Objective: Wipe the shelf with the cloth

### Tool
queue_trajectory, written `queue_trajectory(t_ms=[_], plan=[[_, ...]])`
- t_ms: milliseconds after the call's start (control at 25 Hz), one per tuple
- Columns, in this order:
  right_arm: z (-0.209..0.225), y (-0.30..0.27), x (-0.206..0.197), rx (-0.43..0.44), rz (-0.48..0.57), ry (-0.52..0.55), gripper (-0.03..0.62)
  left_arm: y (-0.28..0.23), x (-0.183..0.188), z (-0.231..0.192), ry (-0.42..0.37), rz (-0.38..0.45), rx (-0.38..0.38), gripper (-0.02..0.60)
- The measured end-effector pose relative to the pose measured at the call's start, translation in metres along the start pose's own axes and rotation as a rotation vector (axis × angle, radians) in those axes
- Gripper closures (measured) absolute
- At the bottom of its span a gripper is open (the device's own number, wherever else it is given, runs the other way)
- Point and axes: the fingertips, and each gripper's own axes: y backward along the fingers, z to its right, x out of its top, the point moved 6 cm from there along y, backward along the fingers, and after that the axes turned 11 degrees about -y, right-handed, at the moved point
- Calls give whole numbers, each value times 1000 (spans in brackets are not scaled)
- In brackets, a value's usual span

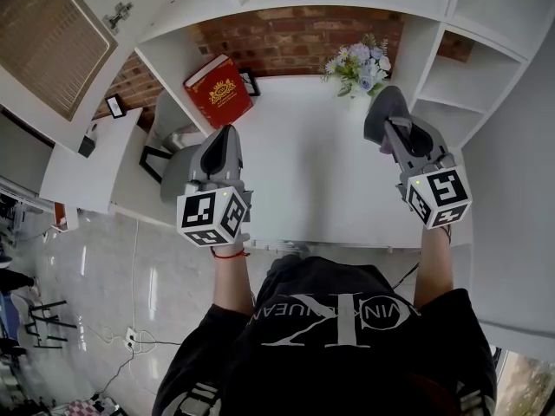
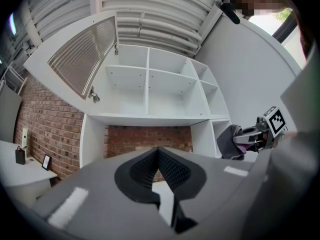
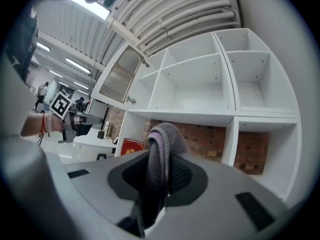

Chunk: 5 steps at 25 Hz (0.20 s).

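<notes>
The white shelf unit has a broad lower board [image 1: 303, 172] backed by red brick, and open compartments [image 3: 200, 91] above it. A folded grey cloth [image 1: 387, 108] is pinched upright in my right gripper [image 1: 389, 126], which hovers over the board's right side near the flowers. From the right gripper view the cloth [image 3: 159, 151] sticks up between the jaws. My left gripper [image 1: 228, 133] hangs over the board's left edge with its jaws together and nothing between them; in its own view the tips [image 2: 159, 150] meet in front of the brick back.
A red book [image 1: 218, 90] leans at the back left of the board beside a small picture frame [image 1: 250, 81]. A bunch of flowers [image 1: 359, 65] stands at the back right. A louvred cabinet door [image 2: 82, 56] hangs open at upper left. A side desk [image 1: 87, 159] stands left.
</notes>
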Motion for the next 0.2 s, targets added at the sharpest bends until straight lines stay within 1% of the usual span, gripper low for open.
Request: queue_trajectory(t_ms=[200], plan=[[0, 3, 0, 1, 12, -30, 526, 1, 2, -1, 27, 2, -17, 571]])
